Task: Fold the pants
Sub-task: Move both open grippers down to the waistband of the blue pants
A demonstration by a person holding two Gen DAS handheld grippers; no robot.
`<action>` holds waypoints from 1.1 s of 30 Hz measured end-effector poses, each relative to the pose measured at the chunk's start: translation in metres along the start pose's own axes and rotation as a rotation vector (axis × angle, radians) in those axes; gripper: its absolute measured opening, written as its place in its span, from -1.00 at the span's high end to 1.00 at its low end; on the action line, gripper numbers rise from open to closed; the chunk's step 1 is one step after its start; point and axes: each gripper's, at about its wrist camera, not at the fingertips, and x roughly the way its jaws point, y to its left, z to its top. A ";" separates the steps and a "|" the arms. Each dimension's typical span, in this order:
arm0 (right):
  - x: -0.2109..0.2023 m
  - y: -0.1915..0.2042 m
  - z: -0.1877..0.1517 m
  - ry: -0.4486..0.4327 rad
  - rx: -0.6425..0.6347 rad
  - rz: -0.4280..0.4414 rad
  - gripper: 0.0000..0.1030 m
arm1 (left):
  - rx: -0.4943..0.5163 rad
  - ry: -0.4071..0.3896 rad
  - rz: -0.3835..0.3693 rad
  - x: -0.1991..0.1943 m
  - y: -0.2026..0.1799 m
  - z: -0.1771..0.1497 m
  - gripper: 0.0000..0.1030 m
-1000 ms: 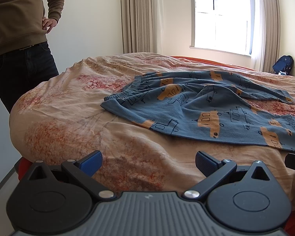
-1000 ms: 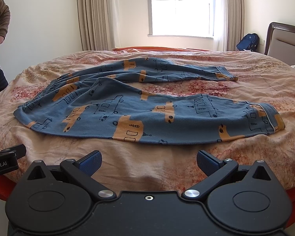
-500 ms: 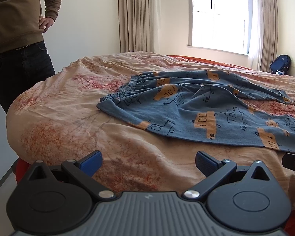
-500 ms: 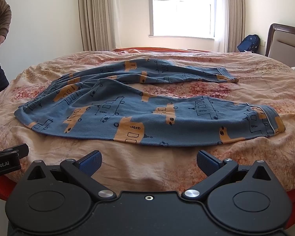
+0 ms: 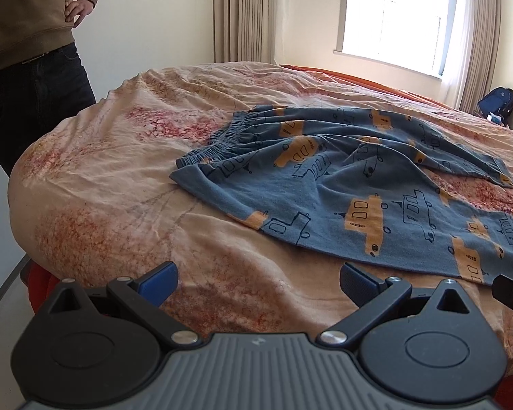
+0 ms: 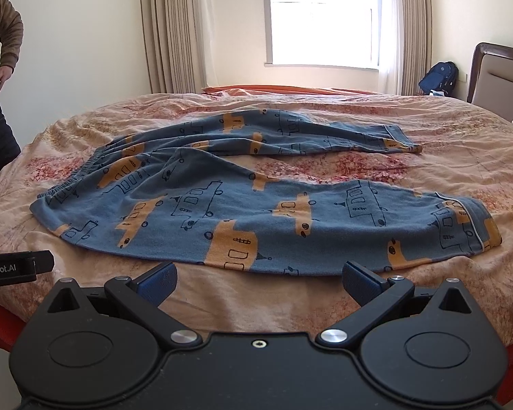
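Blue pants [image 6: 256, 212] printed with orange vehicles lie spread on the bed, waistband to the left, two legs running right, the far leg angled away. In the left wrist view the pants [image 5: 342, 184] show their elastic waistband [image 5: 219, 140] nearest. My left gripper [image 5: 258, 282] is open above the bed's near edge, short of the waistband corner, holding nothing. My right gripper [image 6: 258, 282] is open too, just in front of the near leg's lower edge, with nothing between its fingers.
The bed wears a peach floral cover [image 5: 113, 184] over an orange sheet. A person [image 5: 27, 51] in a brown sweater stands at the bed's left side. A blue backpack [image 6: 439, 77] sits by the headboard [image 6: 499, 75] under the curtained window.
Both grippers have crept forward and tilted slightly down toward the bed; the pants look a little closer. Both stayed open and the pants have not moved.
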 end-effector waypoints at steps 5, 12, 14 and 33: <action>0.009 -0.003 0.020 0.024 -0.007 0.033 -0.99 | -0.005 0.018 0.000 0.002 0.001 0.018 -0.99; 0.021 -0.017 0.031 0.072 0.032 0.021 -0.99 | 0.034 0.025 -0.016 0.011 -0.011 0.040 -0.99; 0.023 -0.021 0.034 0.072 0.036 0.013 -0.99 | 0.045 0.029 -0.016 0.014 -0.016 0.044 -0.99; 0.072 -0.039 0.089 -0.070 -0.084 0.146 -0.99 | 0.180 -0.022 -0.019 0.078 -0.040 0.119 -0.99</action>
